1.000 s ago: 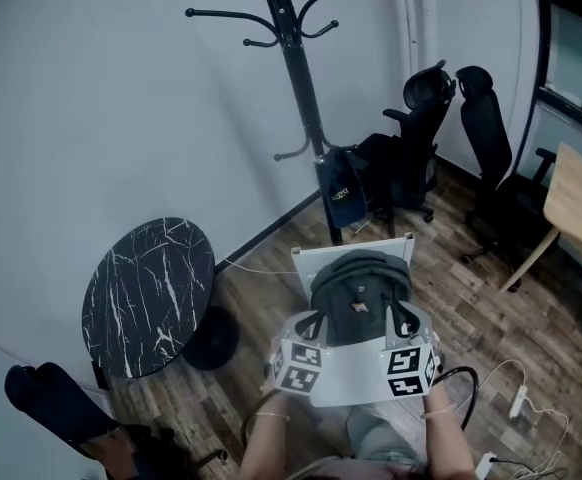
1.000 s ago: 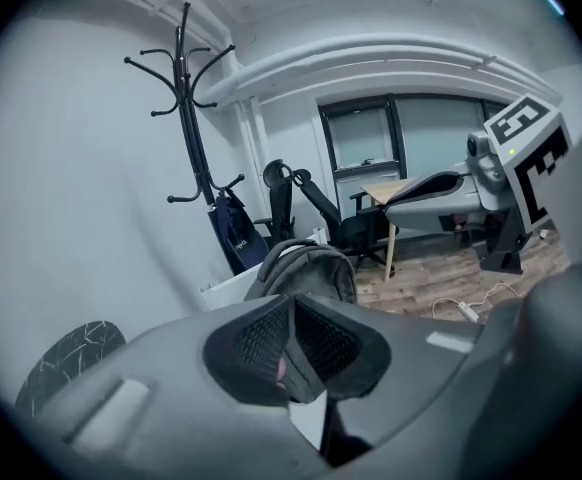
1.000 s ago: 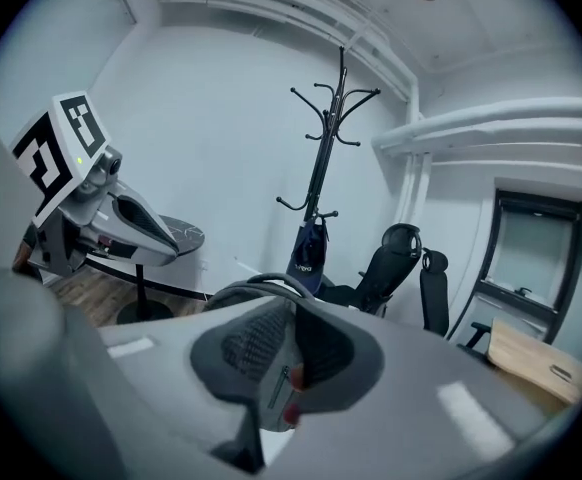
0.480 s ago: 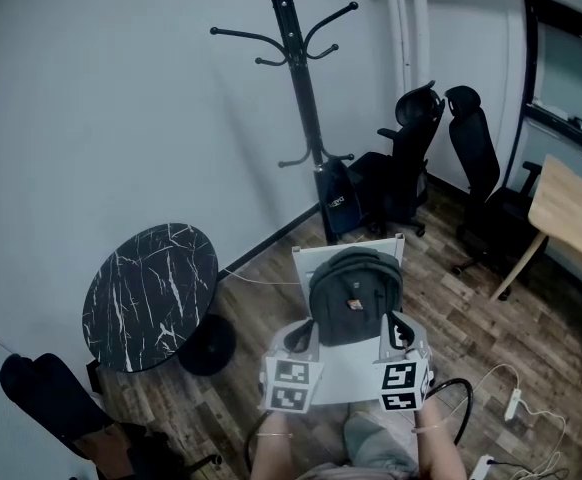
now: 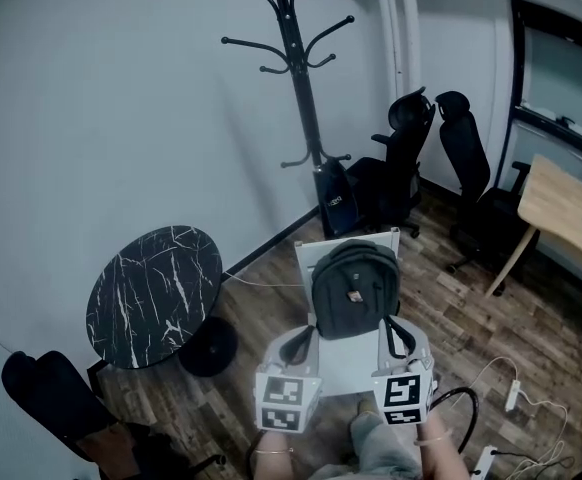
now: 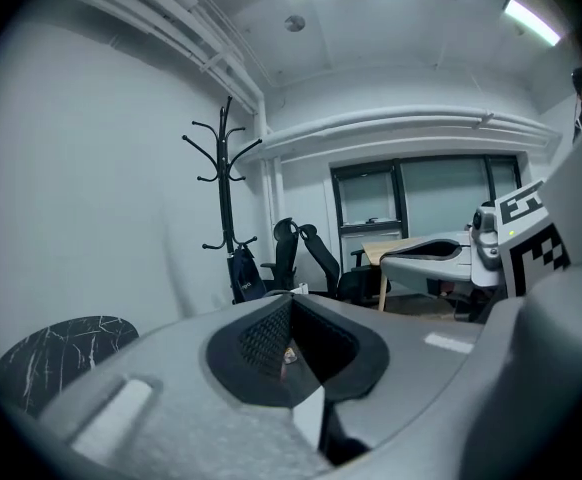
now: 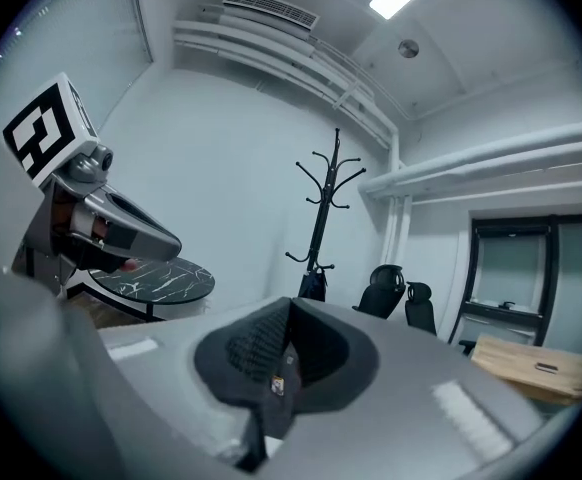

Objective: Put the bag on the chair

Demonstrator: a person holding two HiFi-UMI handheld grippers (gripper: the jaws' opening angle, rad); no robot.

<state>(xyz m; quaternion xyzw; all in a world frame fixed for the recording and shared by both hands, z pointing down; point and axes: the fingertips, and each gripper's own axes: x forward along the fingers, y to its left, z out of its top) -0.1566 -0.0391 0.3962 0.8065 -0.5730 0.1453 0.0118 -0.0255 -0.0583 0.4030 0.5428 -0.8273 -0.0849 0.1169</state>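
A dark grey backpack (image 5: 356,286) stands upright on the white chair (image 5: 349,366), leaning against its backrest. Both grippers hover over the seat's near edge, apart from the bag. My left gripper (image 5: 299,344) is at the bag's lower left and my right gripper (image 5: 397,336) at its lower right. In the left gripper view the left gripper (image 6: 293,356) has its pads pressed together with nothing between them. The right gripper (image 7: 275,370) looks the same in its own view. Neither gripper view shows the bag; both look level across the room.
A black coat rack (image 5: 301,78) stands by the wall behind the chair, with a small dark bag (image 5: 337,204) hanging low on it. A round black marble table (image 5: 156,293) is at left. Two black office chairs (image 5: 403,158) and a wooden desk (image 5: 569,213) are at right. Cables (image 5: 491,456) lie on the floor.
Both grippers have drawn back from the backpack towards me and risen. The backpack has stayed on the chair. The head view has tilted up a little.
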